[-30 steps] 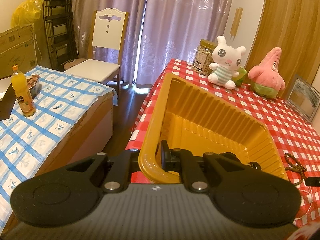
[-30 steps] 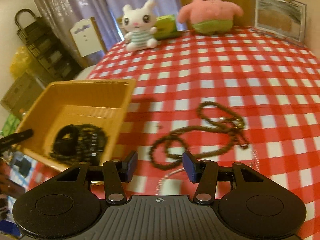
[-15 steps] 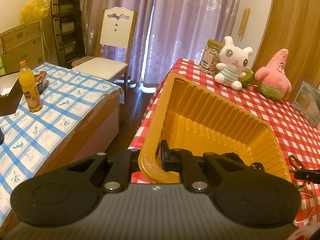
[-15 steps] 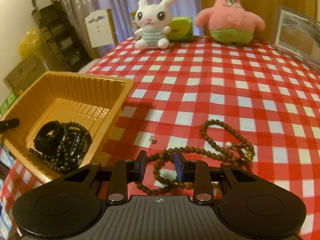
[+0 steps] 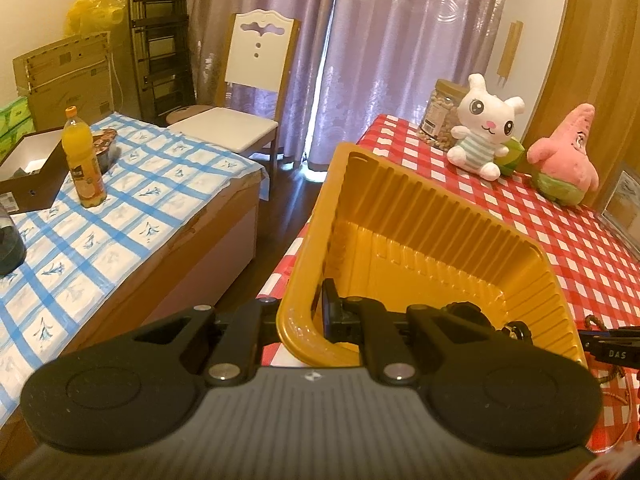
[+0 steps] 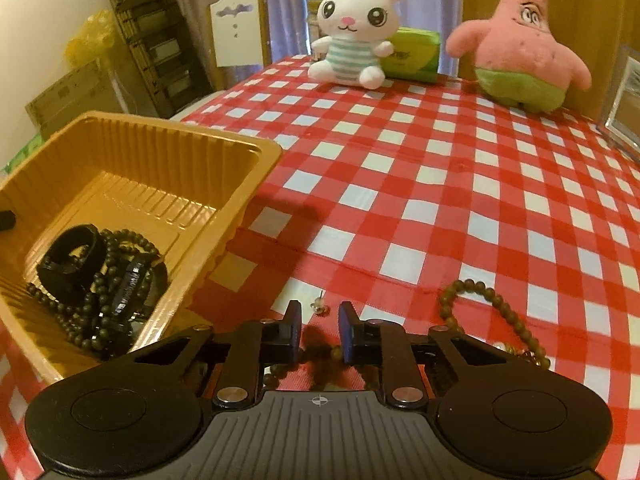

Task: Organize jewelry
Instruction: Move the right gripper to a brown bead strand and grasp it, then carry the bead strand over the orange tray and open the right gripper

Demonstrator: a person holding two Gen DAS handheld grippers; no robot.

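The left gripper point(image 5: 298, 314) is clenched on the near wall of the yellow tray point(image 5: 424, 216), one finger outside the rim and one inside, the wall pinched between the pads. The tray sits at the edge of the table point(image 6: 440, 168), on its red-and-white checked cloth. Inside the tray, at its near end, lies a heap of dark jewelry point(image 6: 96, 276): a broad black band and several strands of black beads, tangled together. The right gripper point(image 6: 319, 330) points down at the cloth just beside the tray; its jaws are closing, with part of a brown bead necklace point(image 6: 496, 308) lying between them. Whether the pads press on the beads yet cannot be told, as the gripper body hides the contact. The rest of the necklace curves off to the right on the cloth. A small stud point(image 6: 320, 306) lies just ahead of the fingertips, apart from them. At the far end of the table stand a white rabbit toy point(image 6: 352, 32), a pink star toy point(image 6: 520, 48) and a green pack point(image 6: 412, 56) between them.
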